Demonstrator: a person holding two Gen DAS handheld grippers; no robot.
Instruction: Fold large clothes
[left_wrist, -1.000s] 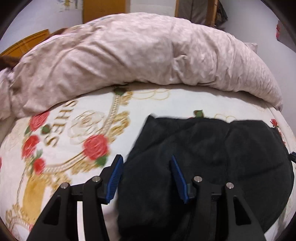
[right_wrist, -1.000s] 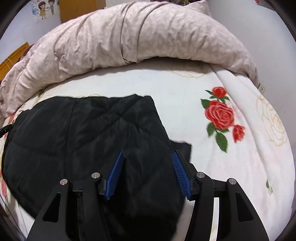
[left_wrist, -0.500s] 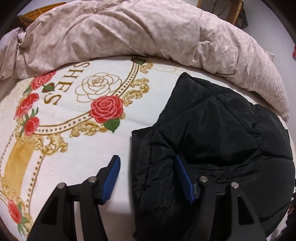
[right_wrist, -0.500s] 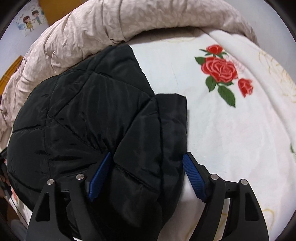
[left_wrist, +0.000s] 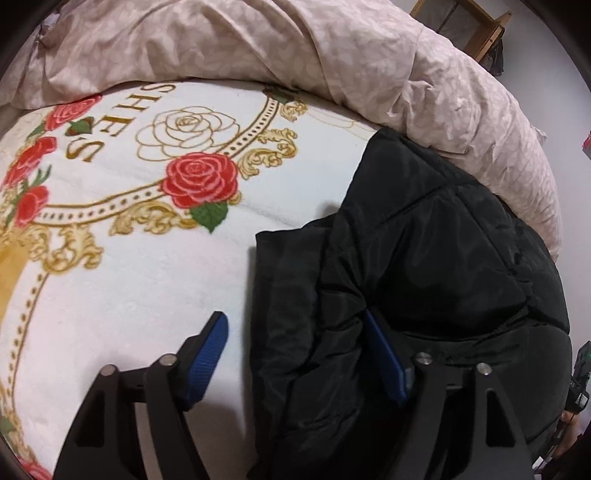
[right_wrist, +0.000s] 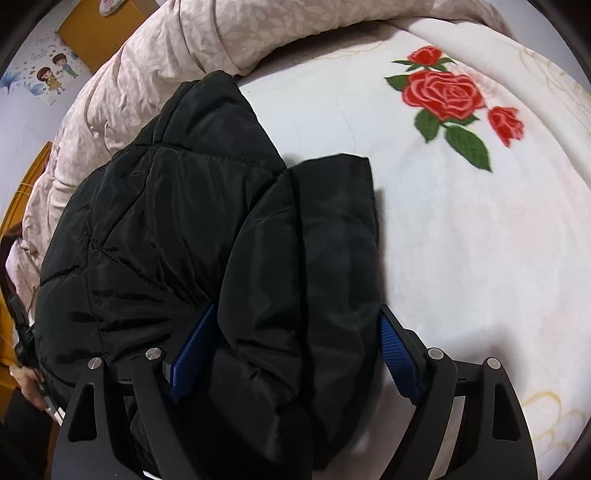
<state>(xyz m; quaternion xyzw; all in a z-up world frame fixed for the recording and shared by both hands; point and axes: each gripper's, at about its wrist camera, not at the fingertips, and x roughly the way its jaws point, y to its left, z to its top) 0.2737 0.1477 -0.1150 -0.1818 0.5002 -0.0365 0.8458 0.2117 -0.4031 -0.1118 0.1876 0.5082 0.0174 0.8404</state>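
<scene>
Since a second ago I have come down close over the black padded jacket (right_wrist: 192, 229), which filled less of both views then, and each of my hand-held grippers now straddles an edge of it. The jacket lies on the bed, on the white rose-printed blanket (left_wrist: 129, 280), its far end touching the heaped beige duvet (left_wrist: 332, 55). One folded-in part, probably a sleeve, lies along each long side, making a thick roll there.

My right hand-held gripper (right_wrist: 295, 354) is wide open with the right-hand roll between its blue pads (right_wrist: 397, 354), not yet pinched. My left hand-held gripper (left_wrist: 295, 354) is equally wide open over the left edge: one pad is over the blanket, the other is pressed into the padding. I judge this placement is meant to catch both side rolls together, so the bulky fabric can be lifted evenly for the next fold.
</scene>
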